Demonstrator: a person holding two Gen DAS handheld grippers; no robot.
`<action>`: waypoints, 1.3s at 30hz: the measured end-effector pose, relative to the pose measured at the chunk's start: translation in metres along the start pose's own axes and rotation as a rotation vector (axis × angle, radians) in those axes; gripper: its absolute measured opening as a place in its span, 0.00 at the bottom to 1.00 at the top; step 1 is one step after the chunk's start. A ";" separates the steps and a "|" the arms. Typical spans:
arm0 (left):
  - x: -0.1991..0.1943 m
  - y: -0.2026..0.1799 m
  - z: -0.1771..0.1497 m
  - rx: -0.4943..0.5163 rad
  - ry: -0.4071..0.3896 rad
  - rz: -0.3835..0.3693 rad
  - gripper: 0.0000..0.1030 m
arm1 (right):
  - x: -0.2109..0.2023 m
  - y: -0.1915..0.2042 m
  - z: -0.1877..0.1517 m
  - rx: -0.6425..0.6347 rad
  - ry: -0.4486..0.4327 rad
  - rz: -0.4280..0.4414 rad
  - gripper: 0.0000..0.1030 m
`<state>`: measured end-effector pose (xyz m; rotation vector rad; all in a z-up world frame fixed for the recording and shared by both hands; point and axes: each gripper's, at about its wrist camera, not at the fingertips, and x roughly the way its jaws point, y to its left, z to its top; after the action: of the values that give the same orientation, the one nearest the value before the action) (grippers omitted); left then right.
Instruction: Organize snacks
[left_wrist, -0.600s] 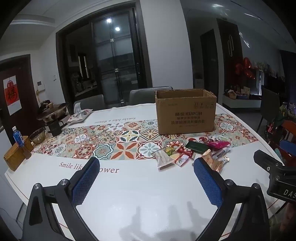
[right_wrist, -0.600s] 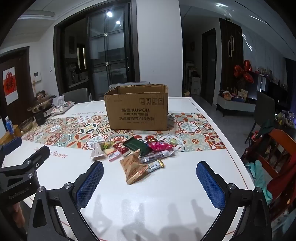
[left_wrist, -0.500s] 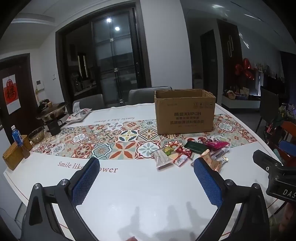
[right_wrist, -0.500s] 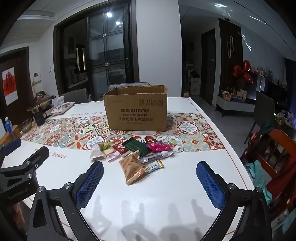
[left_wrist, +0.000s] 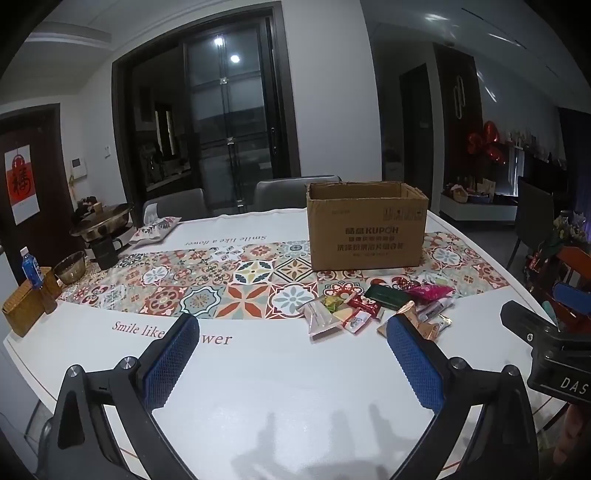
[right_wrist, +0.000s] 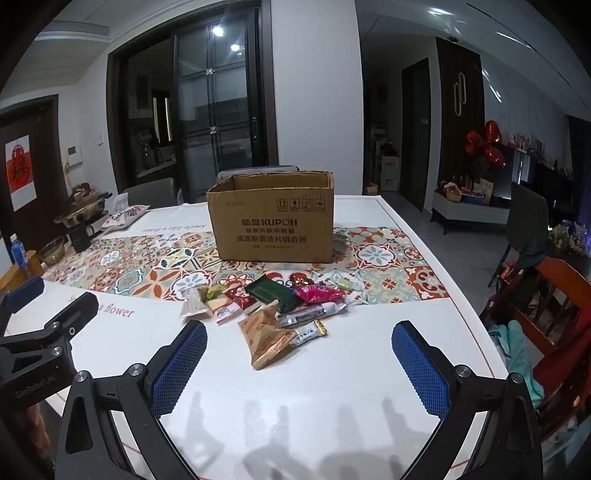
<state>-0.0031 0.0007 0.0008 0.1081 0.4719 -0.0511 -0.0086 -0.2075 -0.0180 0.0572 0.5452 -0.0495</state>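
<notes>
Nearest to us, our left gripper (left_wrist: 291, 354) hangs above the white surface (left_wrist: 280, 387) with its jaws spread wide and nothing between them; its blue pads (left_wrist: 171, 363) frame only bare tabletop. Our right gripper (right_wrist: 299, 362) is the same, jaws wide apart and holding nothing, tilted down over the surface (right_wrist: 332, 387). In the left view the right gripper's black body shows at the right edge; in the right view the left one shows at the left edge. Just beyond our right jaws lies the snack pile (right_wrist: 273, 306): a tan packet (right_wrist: 264, 338) closest to us, a silver bar (right_wrist: 312, 314) touching it, then a pink wrapper (right_wrist: 317, 293), a dark green packet (right_wrist: 275, 291), a red one (right_wrist: 242, 297) and a clear bag (right_wrist: 194, 304) at the left end. From the left view the pile (left_wrist: 369, 306) sits ahead and to the right, partly behind the right pad. The snacks straddle the near edge of the patterned runner (left_wrist: 207, 284). Behind them, on the runner, stands the open cardboard box (right_wrist: 271, 218), upright and close to the pile but not touching it; its inside is hidden from us. Far left on the surface we see a bottle (left_wrist: 31, 267), a basket (left_wrist: 22, 314), a bowl (left_wrist: 70, 262) and a pot (left_wrist: 101, 225). Chairs (left_wrist: 291, 192) stand behind the far edge
</notes>
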 end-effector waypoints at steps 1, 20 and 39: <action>0.000 -0.001 0.001 0.002 -0.001 0.003 1.00 | 0.001 0.000 0.000 0.000 0.000 0.000 0.99; -0.002 0.001 0.004 0.005 -0.011 0.001 1.00 | -0.001 0.002 0.003 0.001 -0.004 0.000 0.99; -0.002 0.001 0.005 0.004 -0.013 0.001 1.00 | -0.001 0.001 0.002 0.001 -0.007 0.002 0.99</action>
<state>-0.0027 0.0015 0.0062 0.1123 0.4587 -0.0520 -0.0086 -0.2061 -0.0152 0.0583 0.5386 -0.0485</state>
